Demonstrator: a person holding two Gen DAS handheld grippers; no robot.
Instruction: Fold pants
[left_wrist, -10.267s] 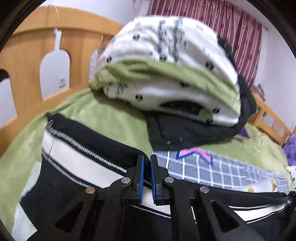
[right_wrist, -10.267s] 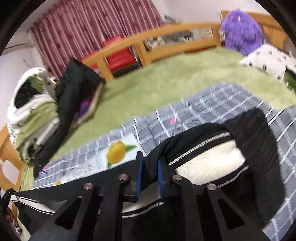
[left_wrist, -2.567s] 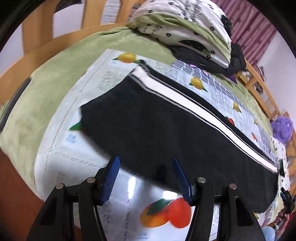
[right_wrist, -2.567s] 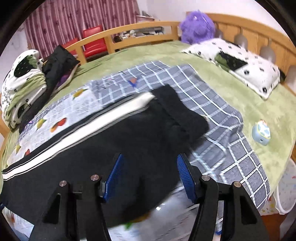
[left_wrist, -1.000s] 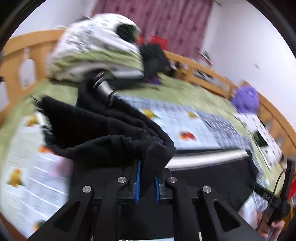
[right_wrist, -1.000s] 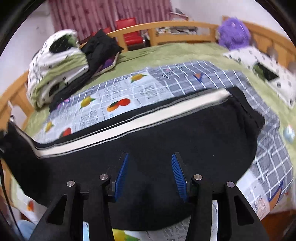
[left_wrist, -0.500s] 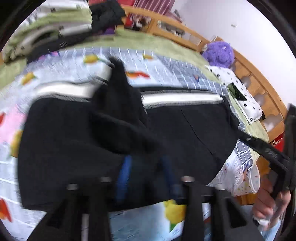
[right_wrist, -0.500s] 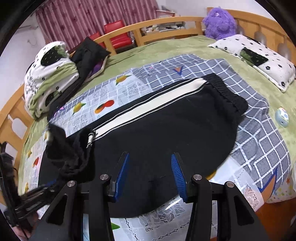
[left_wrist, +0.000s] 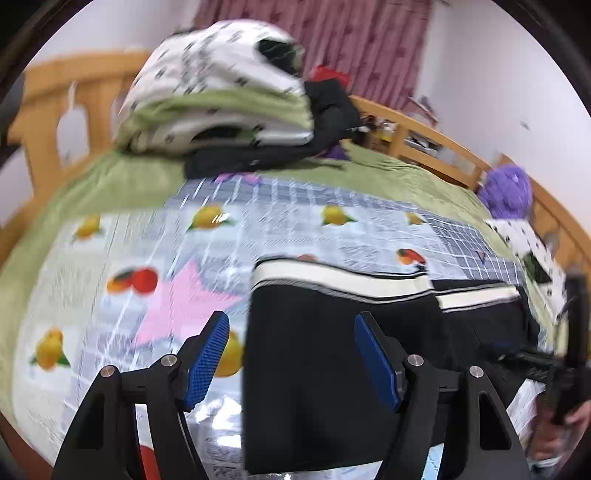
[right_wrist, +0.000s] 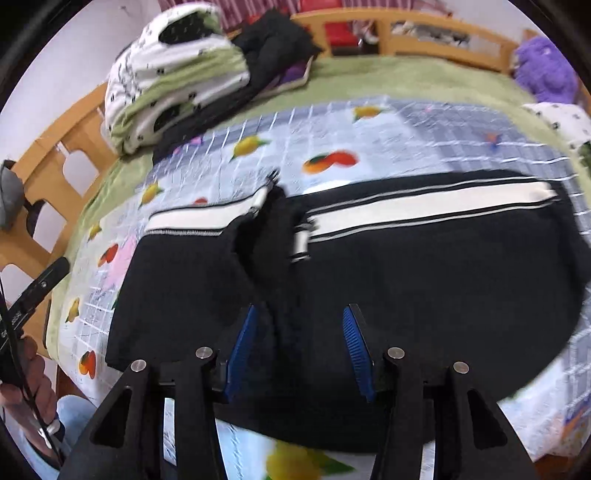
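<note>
Black pants (left_wrist: 332, 354) with a white side stripe (left_wrist: 332, 275) lie on the fruit-print bed sheet (left_wrist: 147, 240), the left part folded over the right. In the right wrist view the pants (right_wrist: 406, 288) span the bed, with the folded-over end (right_wrist: 266, 229) bunched near the middle. My left gripper (left_wrist: 291, 360) is open and empty above the fold's left edge. My right gripper (right_wrist: 299, 350) is open and empty above the pants' near edge.
A pile of folded bedding (left_wrist: 218, 92) and dark clothes (left_wrist: 332, 110) sits at the bed's far end. The wooden bed rail (left_wrist: 424, 144) runs behind. A purple plush toy (left_wrist: 509, 192) and a spotted pillow (right_wrist: 565, 118) lie at the right.
My left gripper carried the pants' end over to the right, let it go and opened, then drew back left. My right gripper stayed open.
</note>
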